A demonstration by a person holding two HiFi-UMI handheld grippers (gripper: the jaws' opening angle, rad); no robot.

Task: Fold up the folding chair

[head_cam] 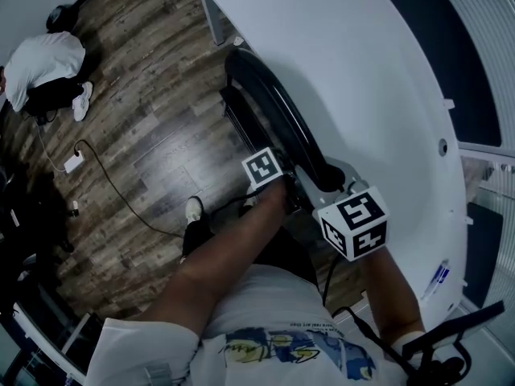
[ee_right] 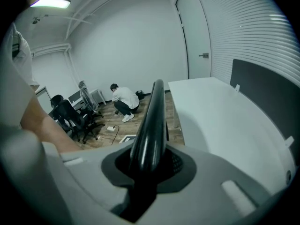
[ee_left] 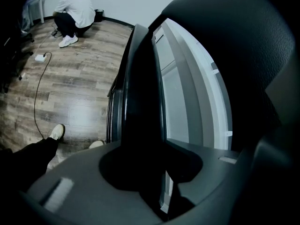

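One folding chair (head_cam: 278,111), black and already flat, stands on edge with two hand-held grippers on it. The left hand-held gripper (ee_left: 145,172) is clamped on a dark edge of the chair, which fills the gap between its jaws and runs straight away ahead of it. The right hand-held gripper (ee_right: 145,172) is closed around one glossy black tube of the chair frame, which rises out of its jaws and away from it. In the head view the two hand-held grippers sit close together on the near end of the chair, the right one just beside the left. One white counter (head_cam: 362,71) lies right of both hand-held grippers, its curved edge close to the chair. Left of the left hand-held gripper is the wood floor (head_cam: 145,135), with one dark cable (head_cam: 113,183) running to one white plug block (head_cam: 73,162). Well beyond it, one person (head_cam: 48,63) in a white top crouches. One door (ee_right: 194,36) stands far ahead of the right hand-held gripper.
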